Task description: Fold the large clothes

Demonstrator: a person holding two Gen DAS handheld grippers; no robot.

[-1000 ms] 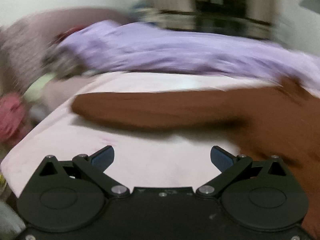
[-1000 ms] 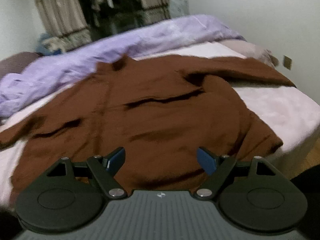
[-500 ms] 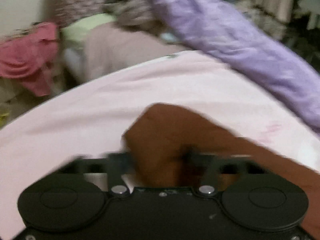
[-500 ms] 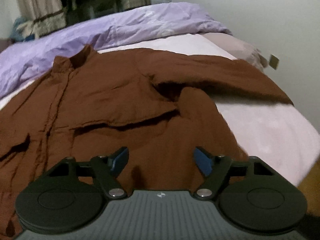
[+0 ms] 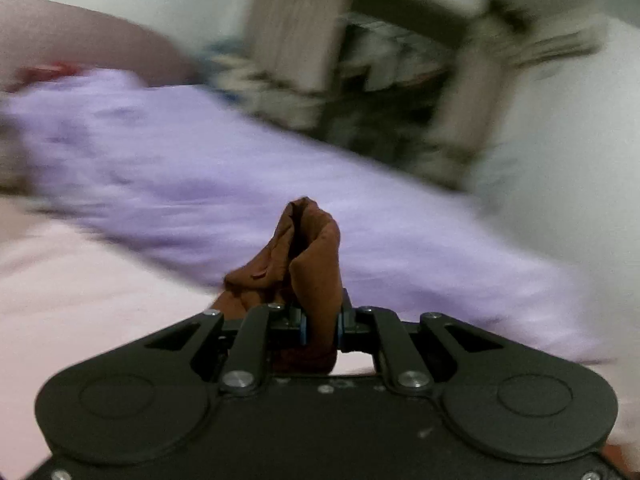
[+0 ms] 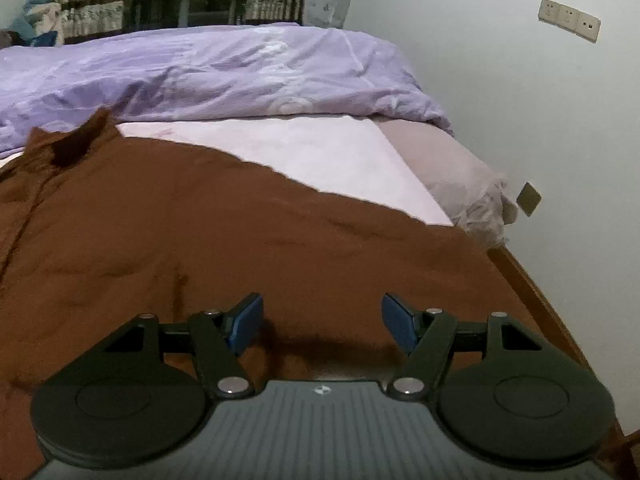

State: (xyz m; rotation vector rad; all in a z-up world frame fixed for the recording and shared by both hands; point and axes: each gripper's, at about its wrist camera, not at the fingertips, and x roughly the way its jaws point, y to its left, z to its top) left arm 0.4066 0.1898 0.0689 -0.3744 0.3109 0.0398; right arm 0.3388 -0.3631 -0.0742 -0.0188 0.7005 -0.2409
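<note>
Large rust-brown woven shirt (image 6: pixel 224 248): spread flat on the bed's pale pink sheet (image 6: pixel 320 152), collar (image 6: pixel 76 140) toward the lilac duvet (image 6: pixel 224 68), body running lengthwise away from the right wrist camera, one sleeve angled toward the bed's right edge. Cloth matte, lightly creased, front placket visible at left.

Left claw (image 5: pixel 320 328): closed tight on a bunched end of the shirt (image 5: pixel 308 256), which stands up between the blue pads; the background is motion-blurred.

Right claw (image 6: pixel 322 322): spread wide, gripping nothing, low over the shirt.
</note>
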